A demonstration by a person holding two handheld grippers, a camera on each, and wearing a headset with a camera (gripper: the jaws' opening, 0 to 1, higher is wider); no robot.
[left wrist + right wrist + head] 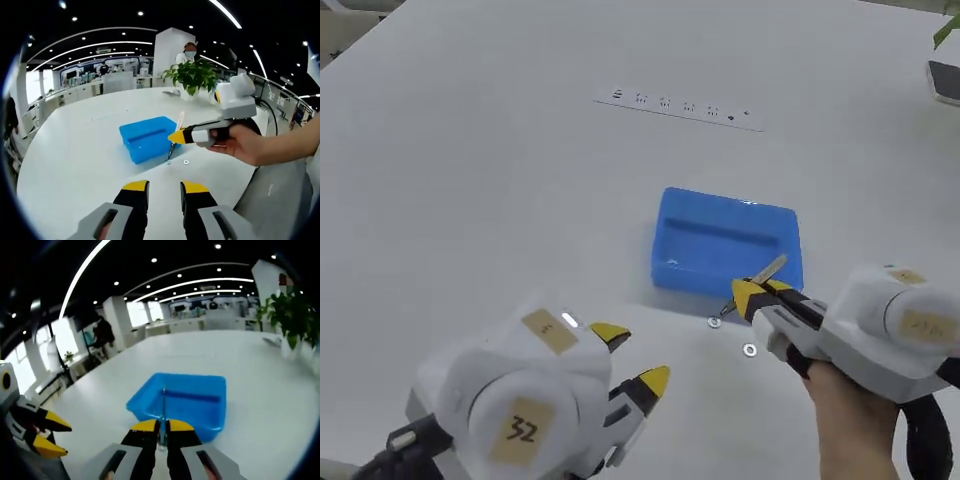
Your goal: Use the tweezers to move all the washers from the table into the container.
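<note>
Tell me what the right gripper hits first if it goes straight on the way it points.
Most likely the near wall of the blue container: the right gripper, shut on the tweezers, aims at it. Depth is unclear, so the tweezers may touch first.

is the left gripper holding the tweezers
No, the left gripper is open and empty; the tweezers sit in the right gripper.

all views toward the container (pixel 720 272)
</note>
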